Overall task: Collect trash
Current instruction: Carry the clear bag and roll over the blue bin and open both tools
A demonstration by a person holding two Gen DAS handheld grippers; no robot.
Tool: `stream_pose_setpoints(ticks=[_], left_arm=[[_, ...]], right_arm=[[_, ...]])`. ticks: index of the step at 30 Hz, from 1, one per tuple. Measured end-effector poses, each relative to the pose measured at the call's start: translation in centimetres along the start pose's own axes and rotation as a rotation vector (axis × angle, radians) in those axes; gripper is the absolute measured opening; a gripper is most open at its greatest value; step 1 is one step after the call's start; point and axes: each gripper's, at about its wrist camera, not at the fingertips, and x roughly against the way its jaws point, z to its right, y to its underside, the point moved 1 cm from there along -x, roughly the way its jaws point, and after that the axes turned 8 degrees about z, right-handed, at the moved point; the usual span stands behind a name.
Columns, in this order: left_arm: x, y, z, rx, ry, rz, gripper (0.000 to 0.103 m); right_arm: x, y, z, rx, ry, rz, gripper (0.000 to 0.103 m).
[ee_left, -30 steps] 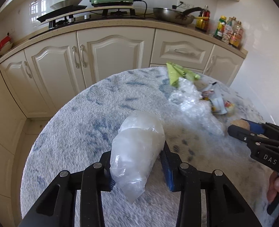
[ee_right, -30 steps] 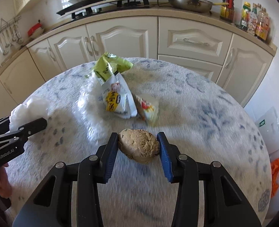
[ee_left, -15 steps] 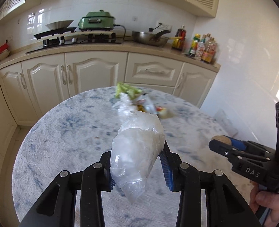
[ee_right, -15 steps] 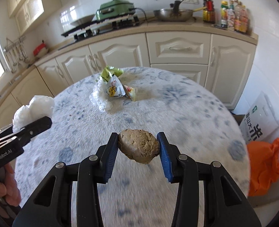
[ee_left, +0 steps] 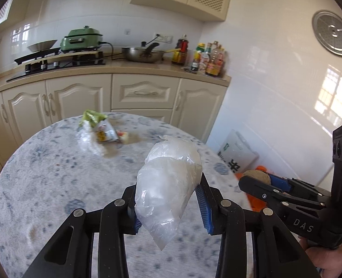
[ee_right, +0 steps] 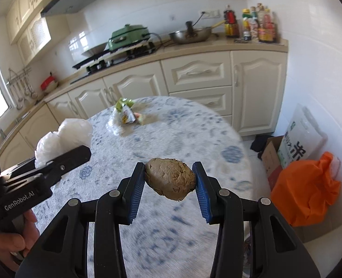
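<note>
Between my left fingers: crumpled clear plastic bag (ee_left: 168, 185), pinched at its middle by both blue pads (ee_left: 203, 205); its tail hangs below the jaws, its top bulges above them.
Left gripper (ee_left: 171, 205): jaws partly closed, clamped on the bag, held clear above the table; from the right wrist view it sits at my far left (ee_right: 62, 159) with the bag (ee_right: 64, 136) puffing out past its tip.
Between my right fingers: brown lumpy clod (ee_right: 170, 178), roughly egg-shaped, squeezed on both sides by the pads (ee_right: 138, 190), nothing under it but air.
Right gripper (ee_right: 170, 185): jaws partly closed on the lump; from the left wrist view it stands just right of my left tool (ee_left: 261, 185), lump (ee_left: 256, 176) showing at its tip.
My hands: left hand (ee_right: 13, 238) wrapped on its handle at the lower left; right hand (ee_left: 326, 258) low at the right edge.
Below both tools: round table (ee_right: 161, 139) with blue-mottled white cover.
Ahead, far side of table: leftover pile of wrappers (ee_left: 101, 132), a green one, a white and yellow one, clear film; blurred, so I cannot read more.
Right of my right tool, on the floor: orange bag (ee_right: 307, 190), beside a cardboard box (ee_right: 271, 155) and a white sack with printing (ee_right: 300, 139) leaning on the wall.
Beyond the table: cream cabinets (ee_right: 198, 71), counter with green cooker (ee_left: 82, 37), pan (ee_left: 143, 54), row of bottles (ee_left: 205, 58).
</note>
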Motion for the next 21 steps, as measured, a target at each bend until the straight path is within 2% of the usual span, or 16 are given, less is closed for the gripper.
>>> stream_pose_setpoints(ticks=[5, 11, 17, 21], left_arm=[[-0.5, 0.0, 3.5, -0.013, 0.053, -0.001, 0.036], [-2.1, 0.3, 8.3, -0.05, 0.135, -0.013, 0.036], [-4.7, 1.8, 14.0, -0.125, 0.226, -0.062, 0.036], [-6.8, 3.7, 17.8, -0.191, 0.268, -0.121, 0.036]], right_arm=[[2.7, 0.0, 3.1, -0.027, 0.048, 0.035, 0.042], [6.5, 0.7, 8.5, -0.084, 0.149, 0.068, 0.042], [9.7, 3.0, 15.5, -0.186, 0.278, 0.067, 0.042], [10.5, 5.8, 20.3, -0.272, 0.359, 0.03, 0.042]])
